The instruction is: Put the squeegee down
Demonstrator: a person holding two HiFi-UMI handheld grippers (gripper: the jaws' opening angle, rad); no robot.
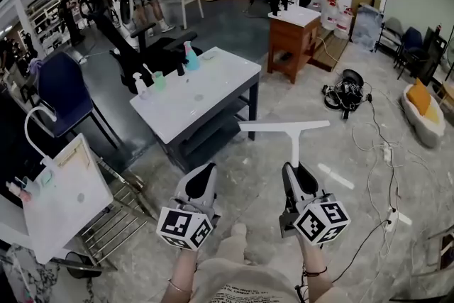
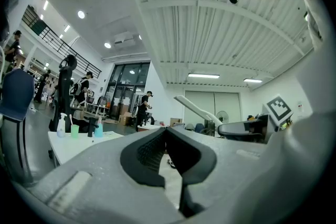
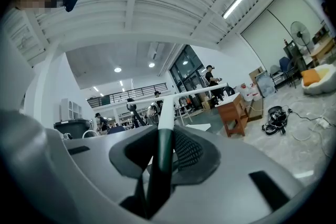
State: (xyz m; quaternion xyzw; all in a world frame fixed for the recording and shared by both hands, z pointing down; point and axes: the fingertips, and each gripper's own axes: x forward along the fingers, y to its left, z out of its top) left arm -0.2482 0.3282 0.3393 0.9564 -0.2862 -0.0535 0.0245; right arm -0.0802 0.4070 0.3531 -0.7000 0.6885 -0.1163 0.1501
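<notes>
A white squeegee [image 1: 284, 127] with a long T-shaped blade sticks out level over the floor, just in front of the white table [image 1: 213, 99]. My right gripper [image 1: 296, 168] is shut on its dark handle. In the right gripper view the squeegee [image 3: 166, 110] runs straight up from between the pads of the right gripper [image 3: 161, 139]. My left gripper [image 1: 203, 171] hangs beside it to the left, with its jaws together and nothing in them. The left gripper view shows the left gripper [image 2: 166, 131] closed and the squeegee [image 2: 197, 108] off to the right.
On the table stand a blue spray bottle [image 1: 190, 57], a green cup [image 1: 159, 80] and a small white bottle [image 1: 140, 85]. A wooden stand [image 1: 291, 39] is behind it, and cables [image 1: 345, 93] lie on the floor at right. A blue chair [image 1: 62, 92] and a white board [image 1: 60, 196] are at left.
</notes>
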